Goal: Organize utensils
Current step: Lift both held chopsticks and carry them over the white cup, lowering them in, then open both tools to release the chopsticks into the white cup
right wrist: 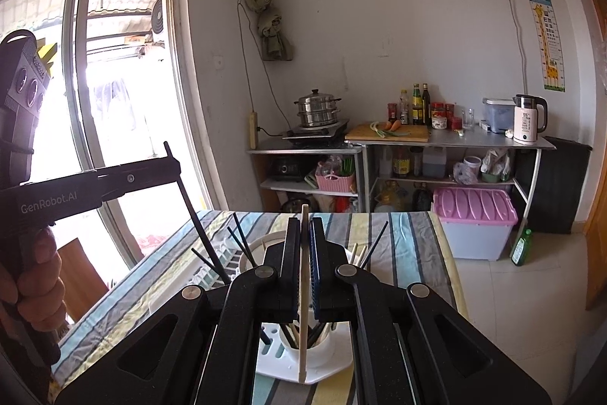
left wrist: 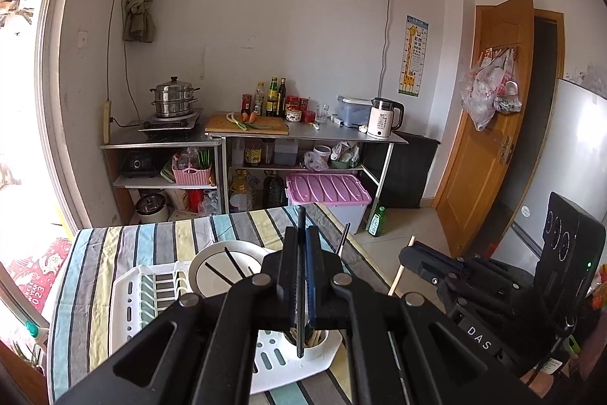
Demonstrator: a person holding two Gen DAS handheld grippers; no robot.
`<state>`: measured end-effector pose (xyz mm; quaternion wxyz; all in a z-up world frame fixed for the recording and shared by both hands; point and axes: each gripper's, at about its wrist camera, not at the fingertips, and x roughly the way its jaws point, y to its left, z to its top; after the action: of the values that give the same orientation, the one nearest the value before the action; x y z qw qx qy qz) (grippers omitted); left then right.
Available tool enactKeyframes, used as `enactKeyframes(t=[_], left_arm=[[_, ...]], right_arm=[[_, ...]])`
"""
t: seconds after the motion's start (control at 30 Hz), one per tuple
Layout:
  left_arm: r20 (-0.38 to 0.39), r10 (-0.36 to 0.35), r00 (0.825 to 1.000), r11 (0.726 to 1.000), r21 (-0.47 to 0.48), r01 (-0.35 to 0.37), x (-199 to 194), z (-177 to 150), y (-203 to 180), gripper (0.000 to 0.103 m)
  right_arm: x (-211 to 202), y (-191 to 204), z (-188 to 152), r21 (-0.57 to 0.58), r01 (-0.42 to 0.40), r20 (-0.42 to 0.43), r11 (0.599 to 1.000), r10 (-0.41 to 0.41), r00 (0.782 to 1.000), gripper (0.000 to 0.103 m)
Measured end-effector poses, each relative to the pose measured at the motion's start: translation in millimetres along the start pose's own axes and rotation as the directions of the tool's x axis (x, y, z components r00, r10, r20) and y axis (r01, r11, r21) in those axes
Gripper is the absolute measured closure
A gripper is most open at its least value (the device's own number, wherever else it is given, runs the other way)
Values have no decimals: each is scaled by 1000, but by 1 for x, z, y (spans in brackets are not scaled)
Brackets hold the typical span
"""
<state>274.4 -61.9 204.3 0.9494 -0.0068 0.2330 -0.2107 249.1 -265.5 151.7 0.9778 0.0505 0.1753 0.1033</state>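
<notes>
- Standing upright in the left gripper [left wrist: 302,245], a black chopstick [left wrist: 301,291] is clamped between closed fingers, its tip over the white utensil cup [left wrist: 315,348].
- Right gripper [right wrist: 304,245] is closed on a pale wooden chopstick [right wrist: 303,310], above the same cup [right wrist: 311,348].
- Cup sits in a white drying rack [left wrist: 144,295] holding a round plate [left wrist: 220,272], on a striped tablecloth [left wrist: 159,234].

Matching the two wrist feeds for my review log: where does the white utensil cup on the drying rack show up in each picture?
Left wrist: white utensil cup sits bottom centre, just under the left claw.
Right wrist: the cup is bottom centre, below the right claw.
Shared landmark: pink-lidded storage box on the floor.
</notes>
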Motion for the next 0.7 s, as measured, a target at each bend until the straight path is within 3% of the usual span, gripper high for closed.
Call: enactKeyframes(t=[0.4, 0.7], left_arm=[[-23, -26, 999, 1000, -11, 25, 35, 3, 9, 99], [-64, -42, 997, 999, -28, 41, 56, -9, 17, 99]], right_arm=[[41, -3, 8, -6, 9, 4, 1000, -9, 1000, 99], [66, -8, -10, 11, 13, -46, 1000, -13, 999, 99]])
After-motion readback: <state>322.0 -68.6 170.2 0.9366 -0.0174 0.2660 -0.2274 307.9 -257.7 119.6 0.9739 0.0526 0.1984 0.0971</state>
